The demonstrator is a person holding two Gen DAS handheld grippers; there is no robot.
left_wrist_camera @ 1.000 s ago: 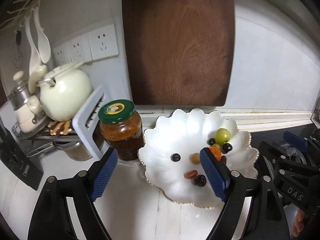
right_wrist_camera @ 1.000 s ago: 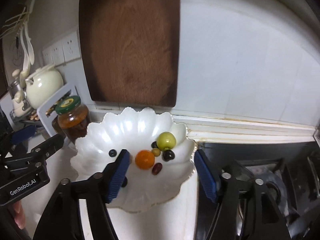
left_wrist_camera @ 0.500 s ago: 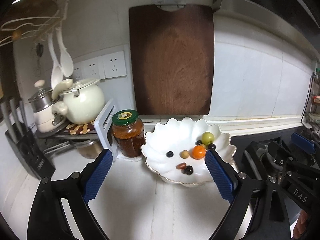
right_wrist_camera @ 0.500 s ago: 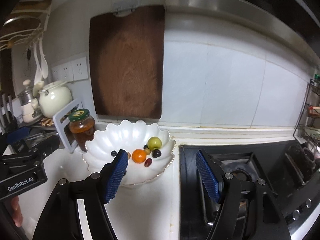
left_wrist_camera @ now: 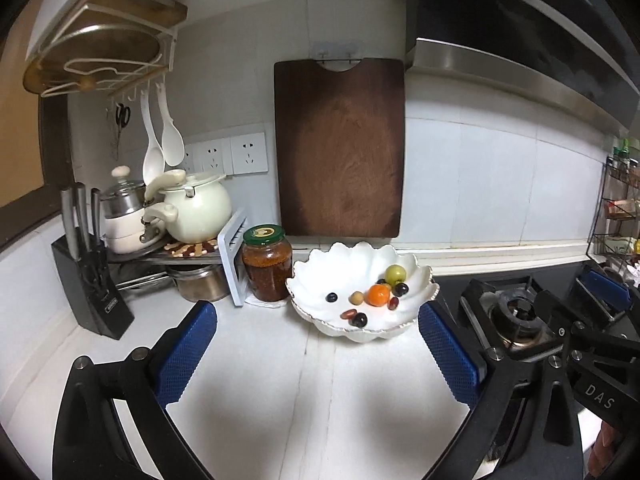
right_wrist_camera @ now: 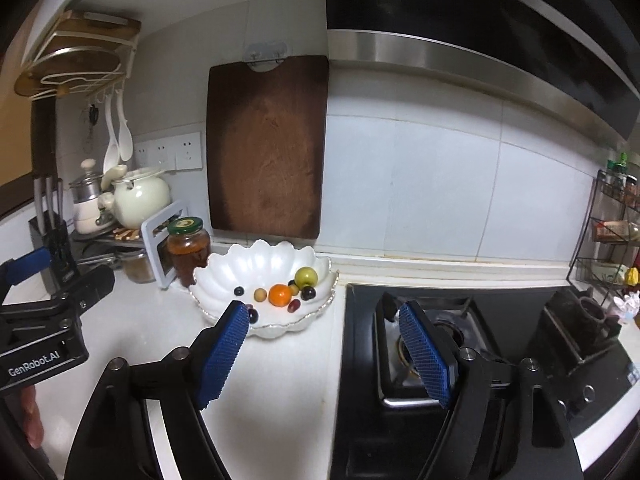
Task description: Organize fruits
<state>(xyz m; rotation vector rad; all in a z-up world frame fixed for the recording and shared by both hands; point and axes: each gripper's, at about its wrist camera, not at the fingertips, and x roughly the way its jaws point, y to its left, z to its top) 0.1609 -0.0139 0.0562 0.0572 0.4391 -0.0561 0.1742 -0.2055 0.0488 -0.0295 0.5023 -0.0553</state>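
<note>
A white scalloped bowl (left_wrist_camera: 416, 316) stands on the white counter by the wall; it also shows in the right wrist view (right_wrist_camera: 224, 272). It holds an orange (left_wrist_camera: 378, 294), a green fruit (left_wrist_camera: 395, 274), a small tan fruit (left_wrist_camera: 356, 298), several dark grapes (left_wrist_camera: 359, 319) and a reddish oval fruit (left_wrist_camera: 349, 313). My left gripper (left_wrist_camera: 318, 356) is open and empty, well back from the bowl above the counter. My right gripper (right_wrist_camera: 326, 356) is open and empty, back from the bowl over the counter's edge by the stove.
A jar with a green lid (left_wrist_camera: 267, 268) stands just left of the bowl. A cream kettle (left_wrist_camera: 196, 206), pots and a knife block (left_wrist_camera: 90, 276) fill the left corner. A brown cutting board (left_wrist_camera: 340, 148) hangs behind. A black gas stove (right_wrist_camera: 460, 340) lies right of the bowl.
Both grippers have pulled back and up from the bowl, which now looks smaller and farther. Both stayed open and empty. The fruit in the bowl has not moved.
</note>
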